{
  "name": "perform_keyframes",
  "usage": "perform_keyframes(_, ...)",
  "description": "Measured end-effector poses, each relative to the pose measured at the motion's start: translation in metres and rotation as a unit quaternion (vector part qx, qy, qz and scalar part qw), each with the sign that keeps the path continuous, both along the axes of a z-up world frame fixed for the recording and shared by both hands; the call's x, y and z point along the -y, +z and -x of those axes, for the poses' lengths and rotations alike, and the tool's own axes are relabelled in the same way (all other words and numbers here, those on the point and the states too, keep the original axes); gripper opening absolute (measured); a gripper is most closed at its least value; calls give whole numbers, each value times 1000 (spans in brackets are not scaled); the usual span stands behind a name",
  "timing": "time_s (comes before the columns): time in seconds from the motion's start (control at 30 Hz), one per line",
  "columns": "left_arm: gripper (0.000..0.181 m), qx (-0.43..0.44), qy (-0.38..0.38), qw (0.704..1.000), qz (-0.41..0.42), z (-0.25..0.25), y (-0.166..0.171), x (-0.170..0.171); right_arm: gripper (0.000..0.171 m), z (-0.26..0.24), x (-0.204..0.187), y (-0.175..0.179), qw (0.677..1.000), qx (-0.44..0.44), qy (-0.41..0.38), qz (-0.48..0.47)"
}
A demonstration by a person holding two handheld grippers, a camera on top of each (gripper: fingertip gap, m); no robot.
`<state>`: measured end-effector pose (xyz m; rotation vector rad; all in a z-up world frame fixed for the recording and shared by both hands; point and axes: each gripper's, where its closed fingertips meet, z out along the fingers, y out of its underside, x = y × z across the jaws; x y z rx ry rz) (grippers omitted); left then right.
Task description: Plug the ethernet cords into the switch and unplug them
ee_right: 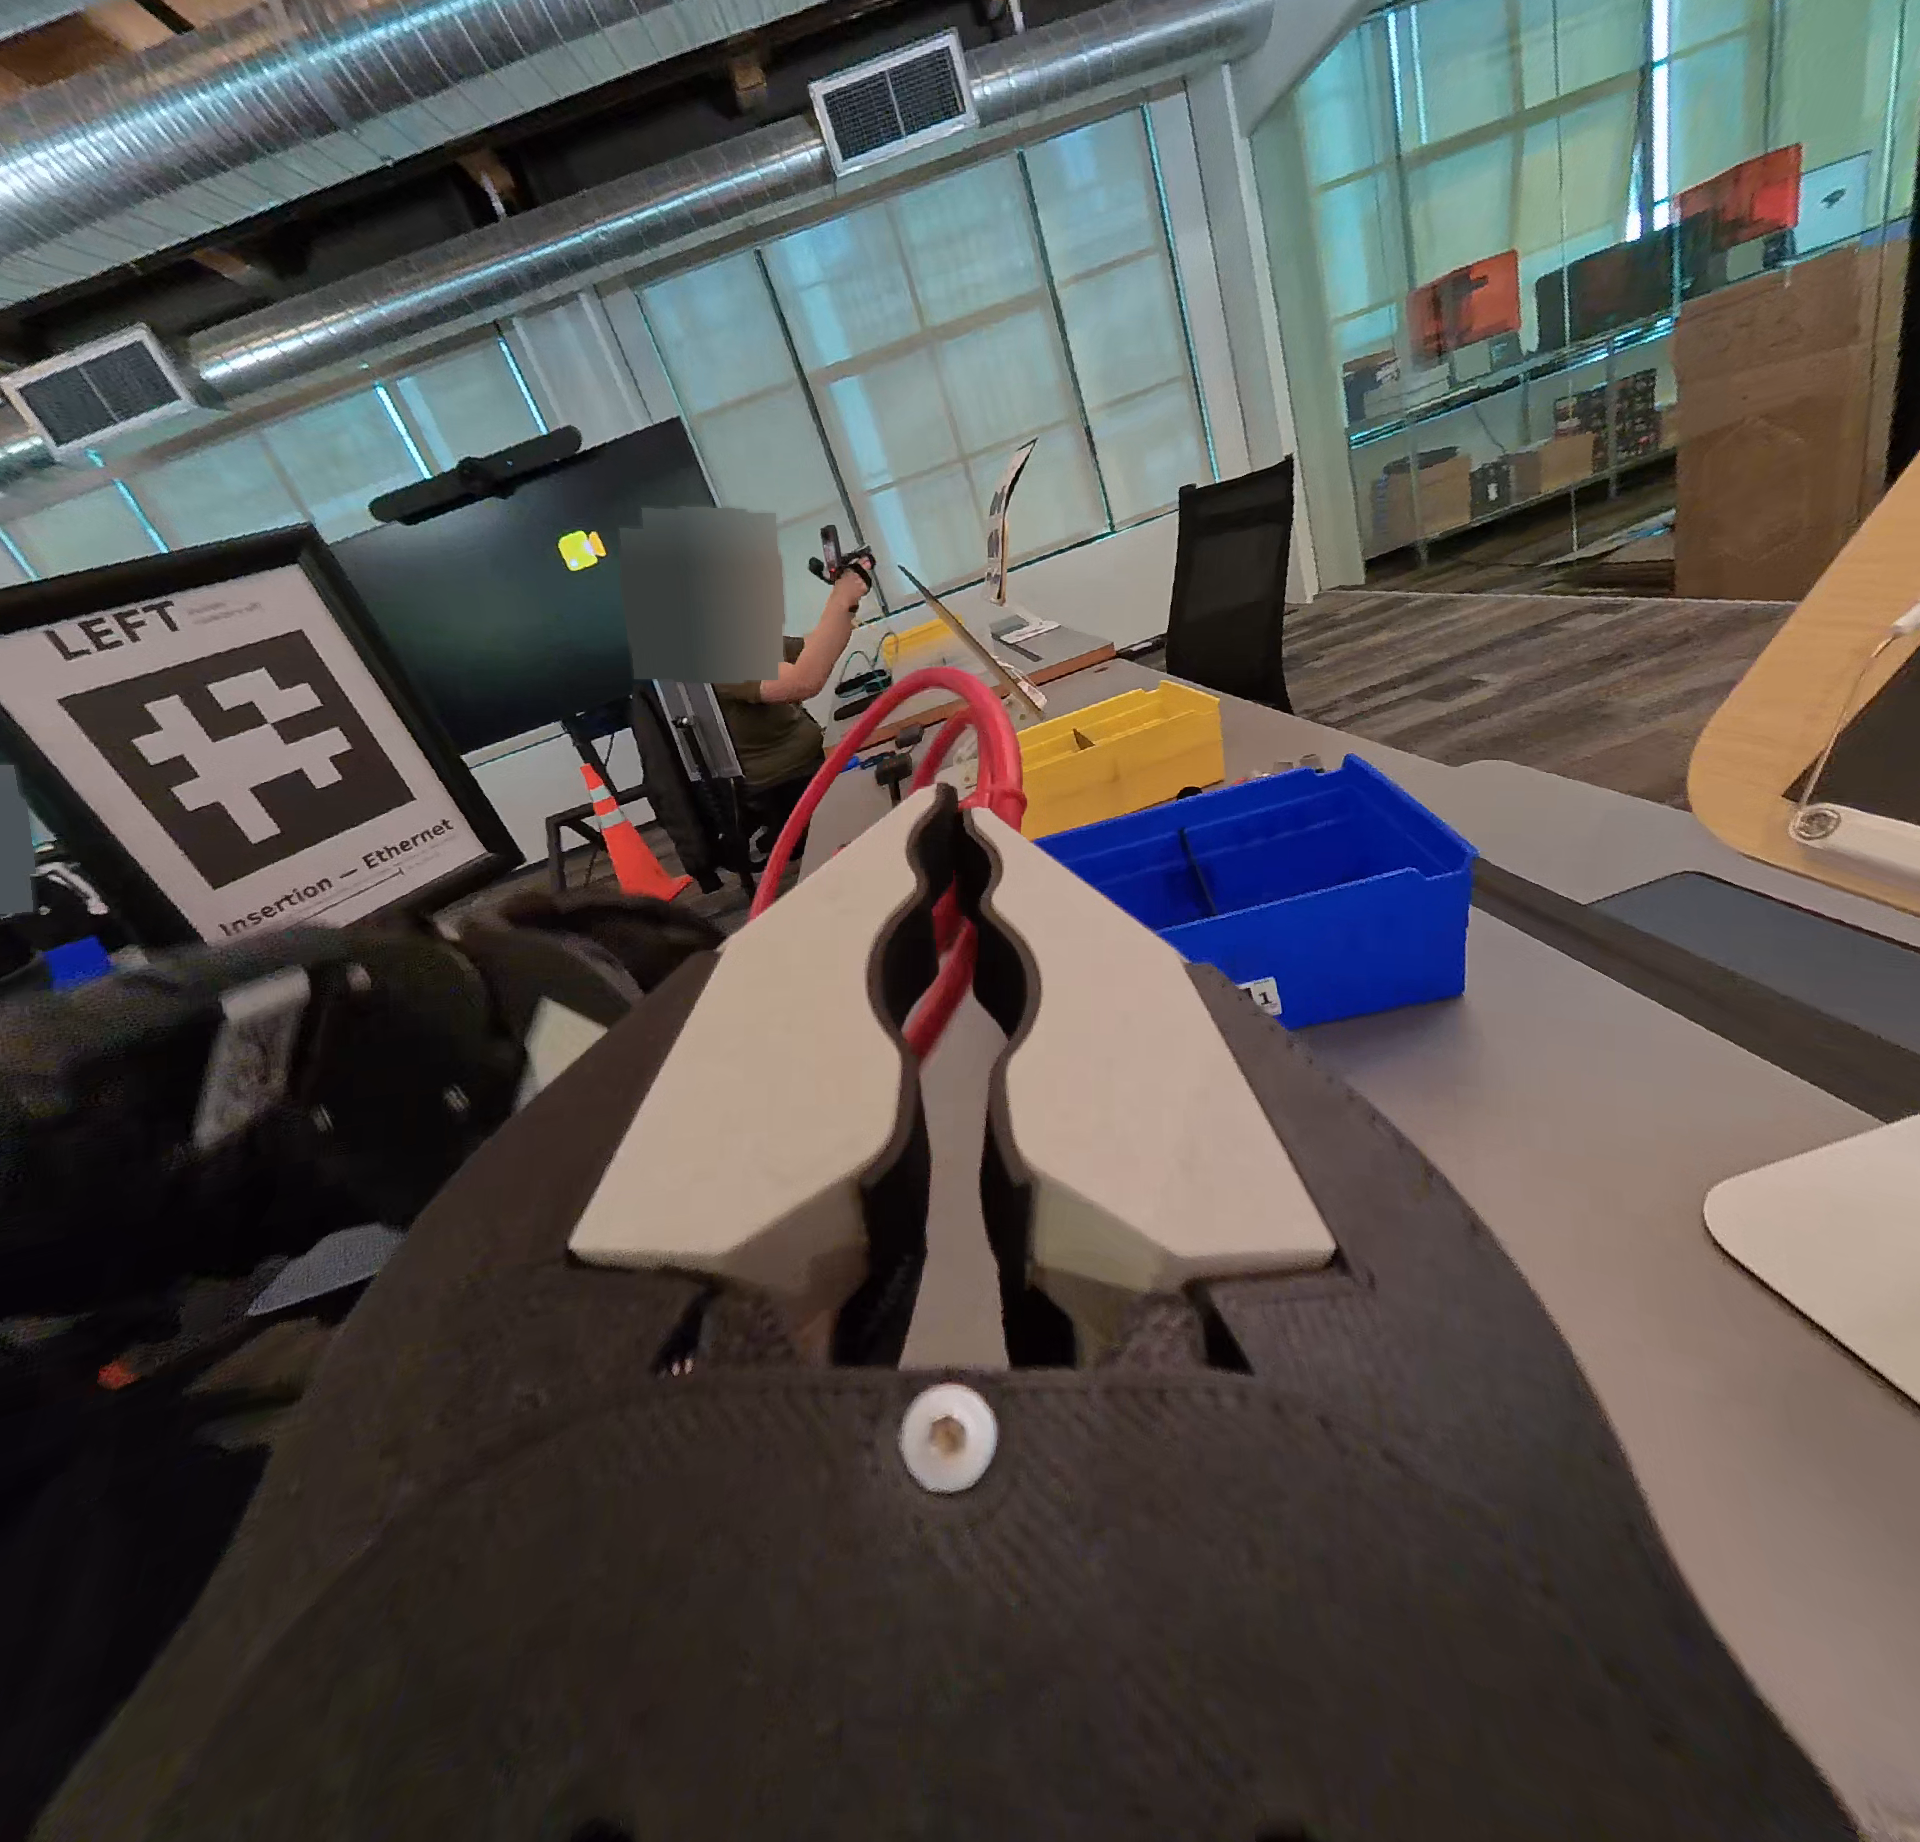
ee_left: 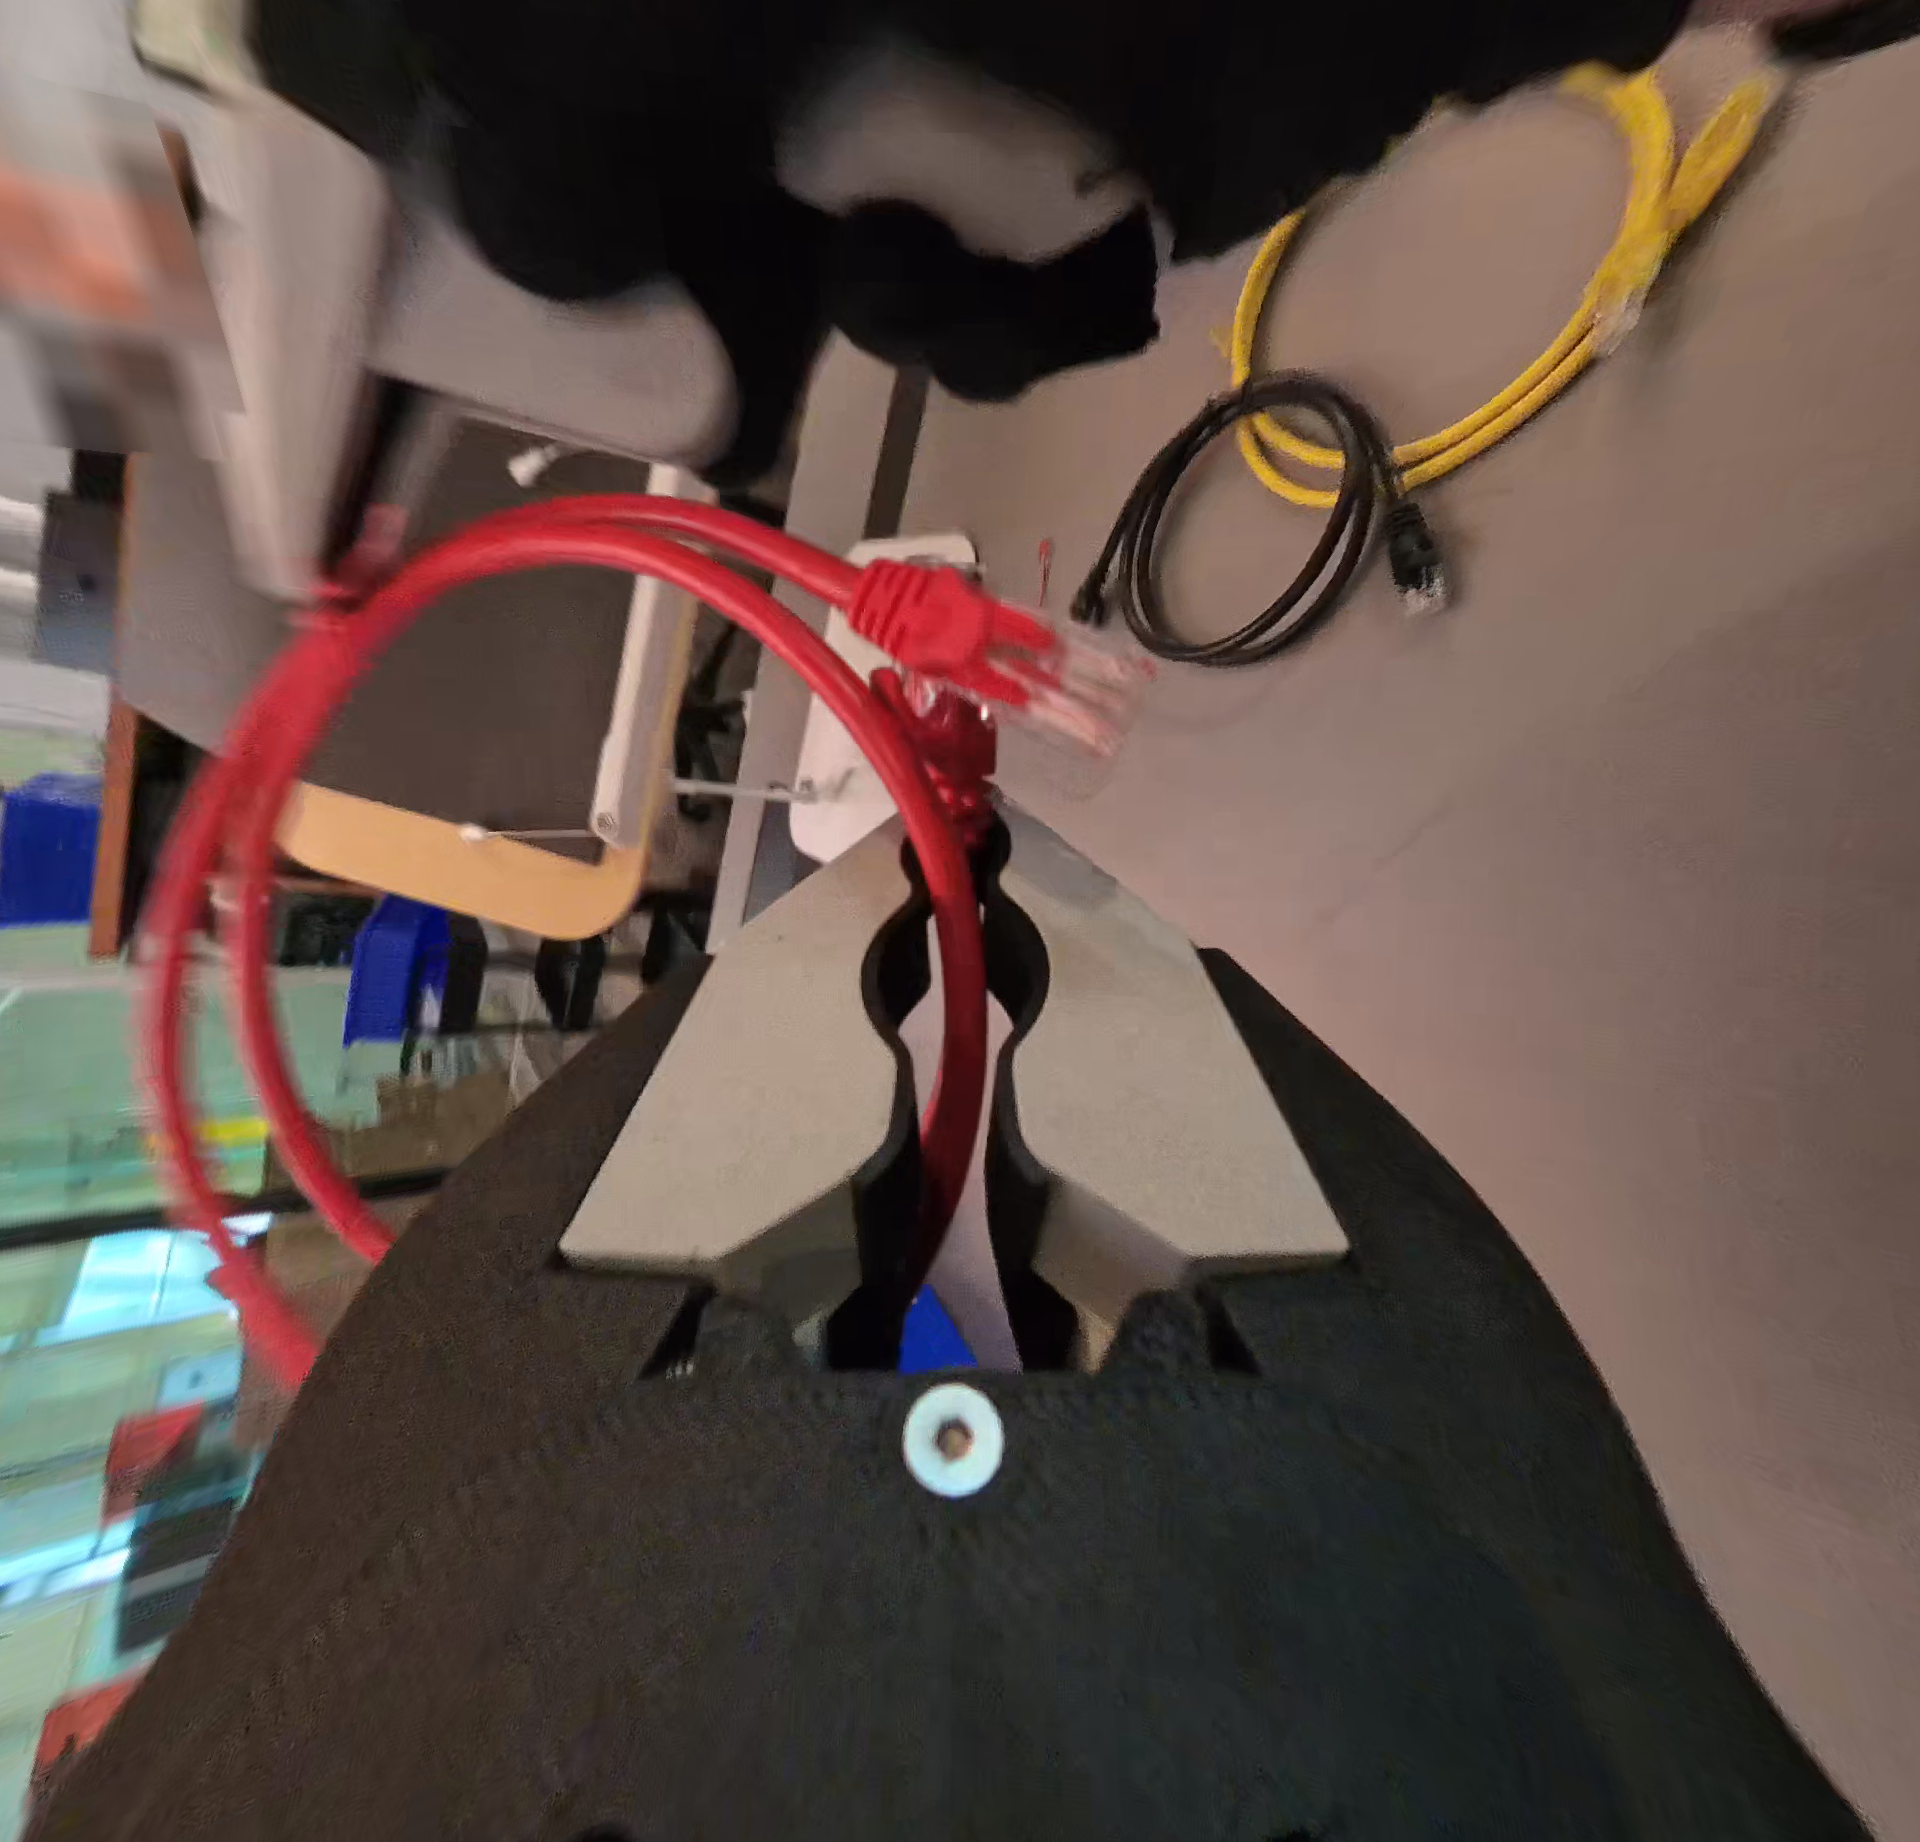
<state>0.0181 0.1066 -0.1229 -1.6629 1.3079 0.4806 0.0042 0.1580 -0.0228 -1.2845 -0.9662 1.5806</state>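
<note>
My left gripper (ee_left: 951, 826) is shut on a red ethernet cord (ee_left: 312, 712) and holds it above the grey table (ee_left: 1558, 961). The cord loops out to the left. One end, a red-booted plug (ee_left: 956, 618) with a clear tip, points right just past the fingertips. My right gripper (ee_right: 956, 800) is shut on the same red cord (ee_right: 894, 712), which arches up beyond its fingertips. The left gripper shows as a blurred black shape (ee_right: 312, 1086) at the left of the right wrist view. I see no switch in either view.
A coiled black cord (ee_left: 1247, 525) and a coiled yellow cord (ee_left: 1475, 369) lie on the table. A blue bin (ee_right: 1330, 899) and a yellow bin (ee_right: 1132, 753) stand ahead of the right gripper. A framed marker sign (ee_right: 239, 753) stands at left. A person (ee_right: 779, 712) sits far back. Across from one pair of fingers to the other is roughly 11 centimeters.
</note>
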Motion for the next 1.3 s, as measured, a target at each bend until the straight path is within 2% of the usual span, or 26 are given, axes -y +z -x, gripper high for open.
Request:
perform_keyframes(0.17,0,101,-68,992,-25,1,82,32,0,7,11,-11,999,16,42,-9)
perform_keyframes(0.37,0,238,-61,969,-15,27,152,15,0,13,32,1,997,-7,76,-20)
perform_keyframes(0.43,0,301,-54,952,19,38,167,3,0,11,36,7,996,-21,83,-25)
perform_keyframes(0.57,0,407,-27,905,121,57,171,-32,0,12,43,16,996,-36,75,-45)
perform_keyframes(0.63,0,456,-14,870,186,64,165,-51,0,12,44,19,996,-38,58,-63)
perform_keyframes(0.73,0,502,10,803,320,65,137,-75,0,17,47,15,992,-3,20,-122)
perform_keyframes(0.83,0,457,33,774,437,53,96,-84,0,25,55,9,980,31,-6,-196)
perform_keyframes(0.93,0,358,50,760,540,37,50,-75,0,32,64,2,961,71,-25,-267)
perform_keyframes(1.03,0,194,74,758,618,33,-3,-48,0,36,80,-3,939,95,-18,-329)
perform_keyframes(1.1,2,101,54,726,678,23,-27,-15,0,38,87,-4,934,102,-9,-342)
perform_keyframes(1.13,4,61,46,724,686,20,-35,-5,0,39,89,-7,931,110,-3,-349)
perform_keyframes(1.2,7,18,1,702,712,7,-42,17,0,40,97,-11,928,111,20,-355)
perform_keyframes(1.3,29,-27,-35,650,759,-4,-58,53,0,37,100,-5,937,90,37,-334)
